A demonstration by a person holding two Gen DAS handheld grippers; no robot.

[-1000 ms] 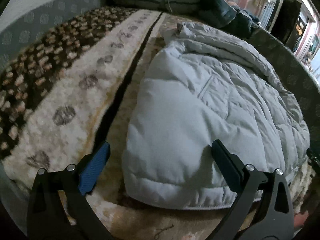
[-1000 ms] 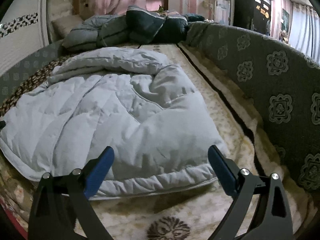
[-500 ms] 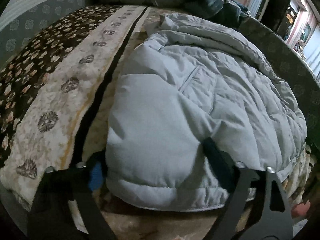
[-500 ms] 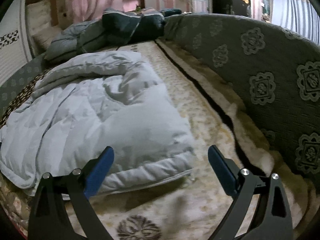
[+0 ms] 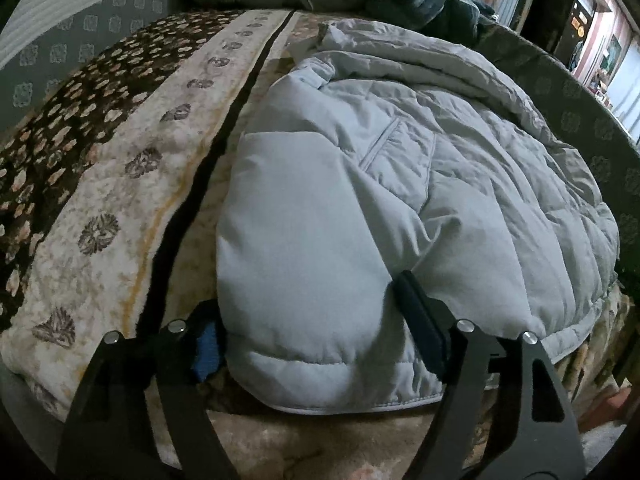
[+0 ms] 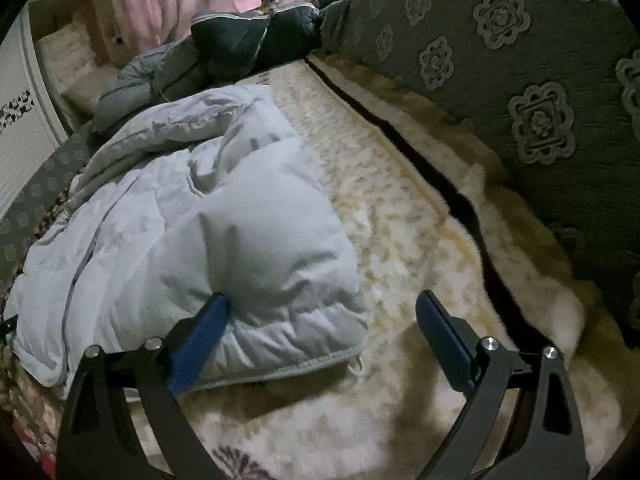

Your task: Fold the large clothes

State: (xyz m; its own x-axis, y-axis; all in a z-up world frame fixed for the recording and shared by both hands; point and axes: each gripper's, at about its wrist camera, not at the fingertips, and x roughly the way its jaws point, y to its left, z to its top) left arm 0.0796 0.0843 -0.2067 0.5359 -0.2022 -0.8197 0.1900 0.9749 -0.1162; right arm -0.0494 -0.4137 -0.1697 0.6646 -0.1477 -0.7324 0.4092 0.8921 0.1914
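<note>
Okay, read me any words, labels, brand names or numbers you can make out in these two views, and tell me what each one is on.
None can be read.
Pale puffer jacket: no label or brand tag shows.
Dark cabinet at the far end, left wrist view: small bright orange marks, too small and blurred to read.
Patterned blanket and grey padded side: only flower motifs, no lettering.

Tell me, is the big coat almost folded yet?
Not yet. The coat lies spread and puffy on the bed, no neat fold showing. The left gripper has just been closing on its bottom corner; the right gripper is open at the other corner. All the folding remains.
</note>
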